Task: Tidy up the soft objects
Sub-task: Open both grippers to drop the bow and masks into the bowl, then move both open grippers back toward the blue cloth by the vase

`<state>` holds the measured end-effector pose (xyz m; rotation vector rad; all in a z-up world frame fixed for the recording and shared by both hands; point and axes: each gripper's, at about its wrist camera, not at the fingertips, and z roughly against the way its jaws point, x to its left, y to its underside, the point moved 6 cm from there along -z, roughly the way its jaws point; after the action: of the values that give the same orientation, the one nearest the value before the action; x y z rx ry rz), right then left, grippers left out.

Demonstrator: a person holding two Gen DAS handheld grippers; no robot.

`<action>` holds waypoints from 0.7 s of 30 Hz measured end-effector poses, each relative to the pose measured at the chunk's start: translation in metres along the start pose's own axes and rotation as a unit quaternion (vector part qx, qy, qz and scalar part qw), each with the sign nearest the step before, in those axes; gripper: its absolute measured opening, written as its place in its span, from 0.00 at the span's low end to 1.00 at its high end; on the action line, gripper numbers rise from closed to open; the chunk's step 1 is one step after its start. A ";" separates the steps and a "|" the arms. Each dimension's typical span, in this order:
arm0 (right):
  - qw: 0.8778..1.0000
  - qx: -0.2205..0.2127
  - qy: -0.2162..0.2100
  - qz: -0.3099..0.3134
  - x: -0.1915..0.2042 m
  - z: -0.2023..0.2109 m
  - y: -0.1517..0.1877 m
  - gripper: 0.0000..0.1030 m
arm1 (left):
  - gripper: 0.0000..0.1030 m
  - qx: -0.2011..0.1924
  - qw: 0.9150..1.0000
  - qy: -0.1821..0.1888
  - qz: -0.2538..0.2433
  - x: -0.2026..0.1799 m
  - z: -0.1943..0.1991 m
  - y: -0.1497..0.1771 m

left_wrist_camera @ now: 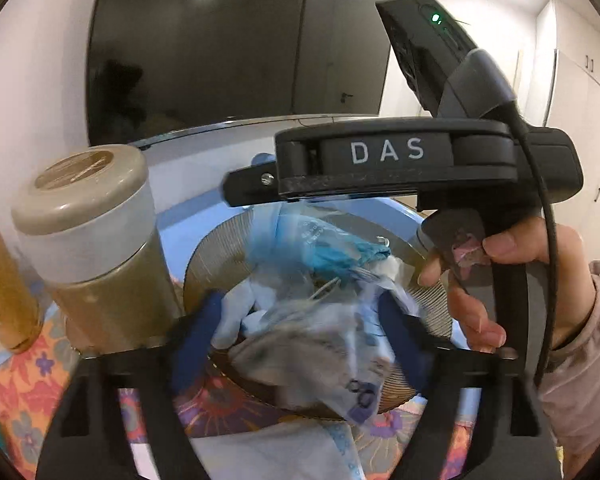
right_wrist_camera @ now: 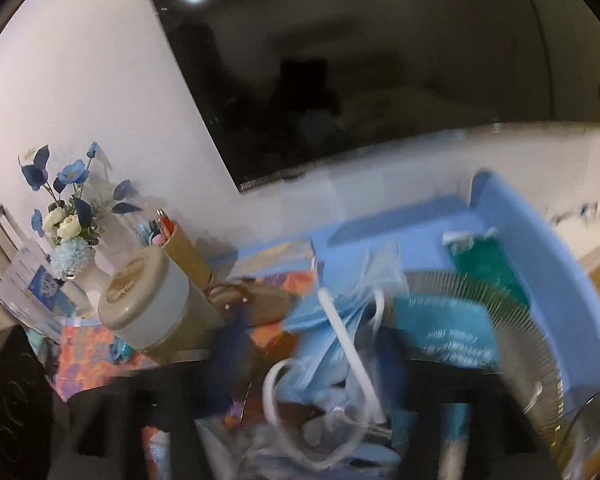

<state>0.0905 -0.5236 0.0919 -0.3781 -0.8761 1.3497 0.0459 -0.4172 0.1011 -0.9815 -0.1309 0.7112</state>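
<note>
The soft objects (left_wrist_camera: 300, 304), a loose heap of light-blue face masks and clear plastic packets, are seen at lower centre of the left wrist view, piled on a ribbed glass plate (left_wrist_camera: 428, 304) that lies on the flower-patterned table (left_wrist_camera: 24, 384). The left gripper (left_wrist_camera: 296, 340) is held wide over the heap, with nothing pressed between its blue pads. The right gripper (right_wrist_camera: 312, 364) is blurred in its own view, but its jaws appear wide too, with mask straps (right_wrist_camera: 352, 356) lying loose between them. If a strap is caught on a finger, the heap could be dragged off the plate, and the lidded jar (left_wrist_camera: 96, 240) just beside the plate at left could be knocked. Only the left wrist view shows the hand (left_wrist_camera: 512, 280) gripping the right tool; only the right wrist view shows the blue tray (right_wrist_camera: 540, 264) and the flower vase (right_wrist_camera: 68, 216) at left.
</note>
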 end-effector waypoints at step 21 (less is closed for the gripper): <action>0.996 -0.086 0.024 0.012 0.087 0.085 -0.010 0.86 | 0.80 -0.001 0.997 -0.066 0.050 0.031 0.094 0.019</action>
<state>0.0331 -0.4638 0.1812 -0.5544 -0.9527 1.2853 0.0216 -0.3249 0.1329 -0.9486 -0.1986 0.8689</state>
